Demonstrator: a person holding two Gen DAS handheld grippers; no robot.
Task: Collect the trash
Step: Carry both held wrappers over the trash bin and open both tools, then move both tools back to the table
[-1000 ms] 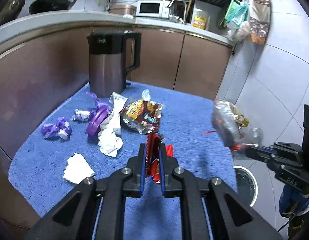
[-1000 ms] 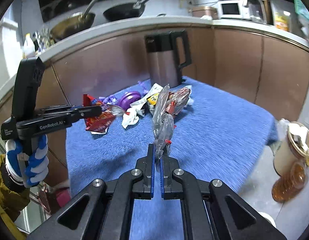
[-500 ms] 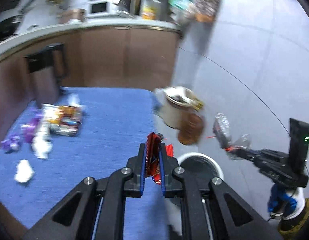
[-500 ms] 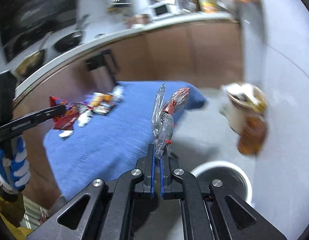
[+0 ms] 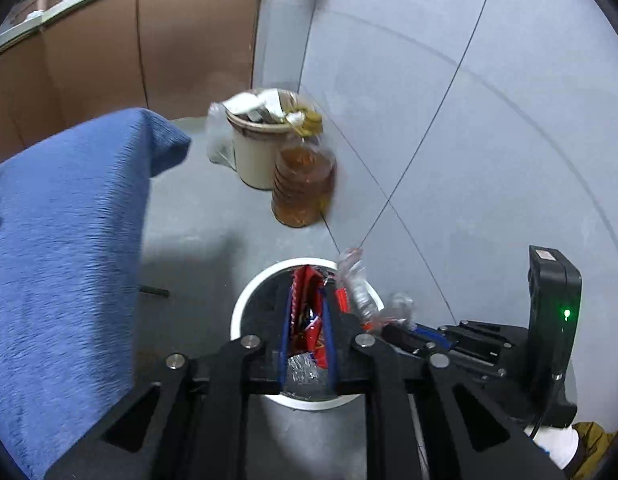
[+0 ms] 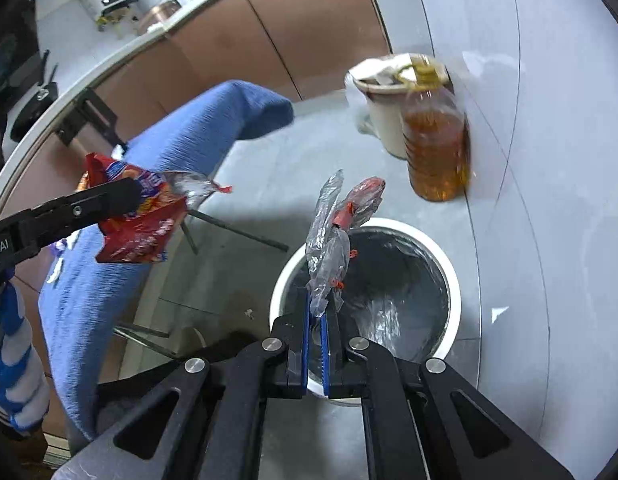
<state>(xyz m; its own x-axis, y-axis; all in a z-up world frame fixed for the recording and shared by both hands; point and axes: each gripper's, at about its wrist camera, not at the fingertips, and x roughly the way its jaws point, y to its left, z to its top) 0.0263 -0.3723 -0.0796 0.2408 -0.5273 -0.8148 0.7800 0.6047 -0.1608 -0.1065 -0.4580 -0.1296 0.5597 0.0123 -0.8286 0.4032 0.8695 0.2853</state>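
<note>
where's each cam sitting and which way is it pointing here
Left wrist: on the left gripper, tilted down at the white bin; its jaws, opening, flank a red wrapper.
Right wrist: on the right gripper, aimed down at that bin; its jaws, opening, flank a clear wrapper; a gloved hand shows.
Shared: bin, oil bottle, blue cloth.

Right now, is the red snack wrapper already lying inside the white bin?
No, the red snack wrapper hangs in the left tongs above the floor, beside the white bin, not in it.
</note>
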